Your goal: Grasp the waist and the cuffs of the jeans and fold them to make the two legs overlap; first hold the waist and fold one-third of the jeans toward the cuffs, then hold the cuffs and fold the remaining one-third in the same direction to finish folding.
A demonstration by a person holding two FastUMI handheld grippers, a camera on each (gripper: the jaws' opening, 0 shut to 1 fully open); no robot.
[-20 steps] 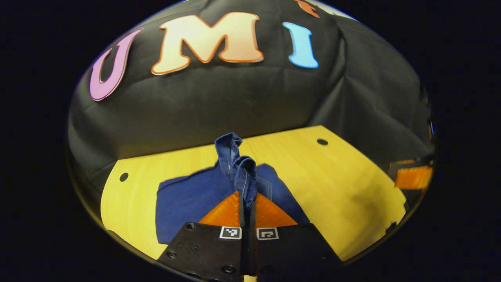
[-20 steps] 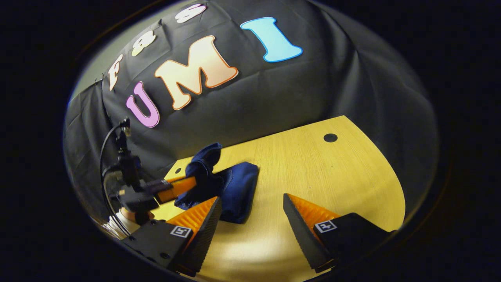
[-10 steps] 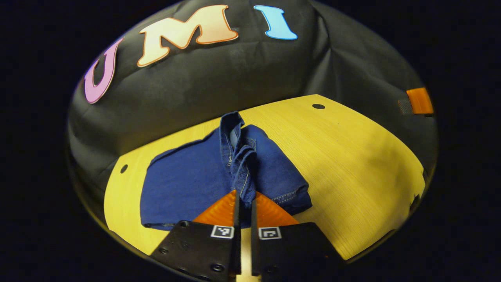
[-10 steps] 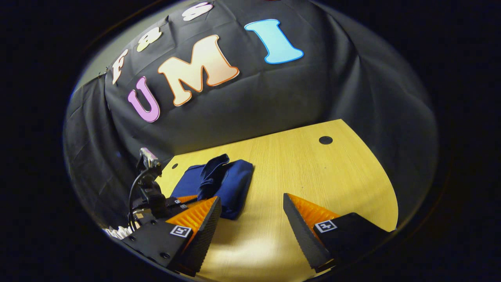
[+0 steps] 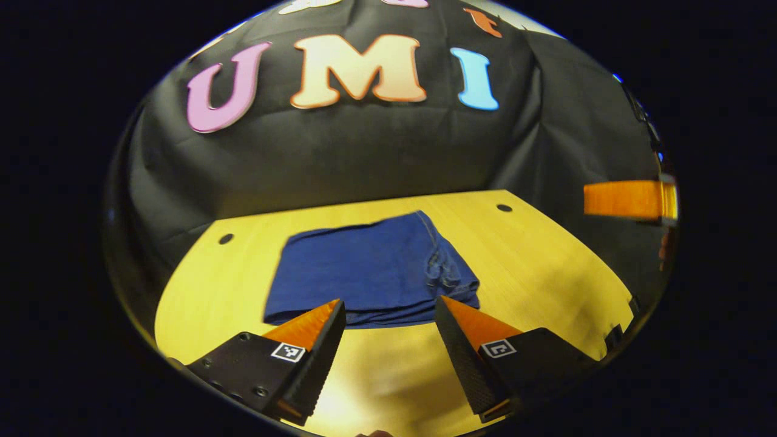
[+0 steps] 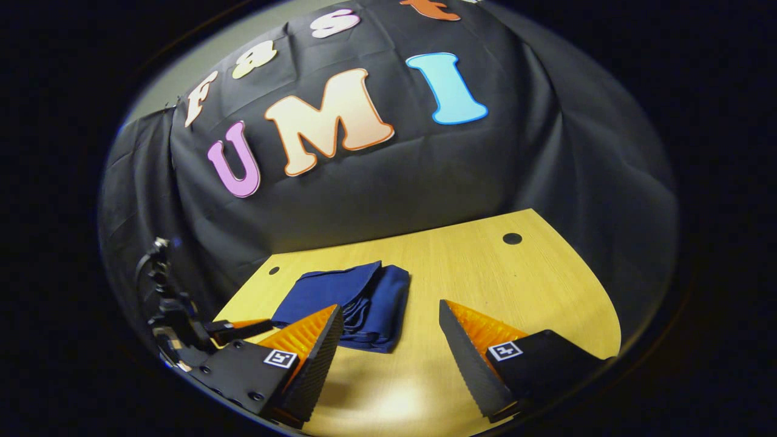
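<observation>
1. Fingers of the left gripper are spread wide, empty, just short of the jeans.
2. Jeans lie folded compactly on the surface; denim looks soft, fairly heavy; layered edges would suit any regrasp.
3. Right gripper fingers gape, empty, right of the jeans.

left gripper released jeans, jaws parted.

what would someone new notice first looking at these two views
The folded blue jeans stand out, lying as a flat bundle on the yellow wooden table near its back edge. Next come the two open grippers, the left gripper just short of the bundle and the right gripper off to its side.
</observation>
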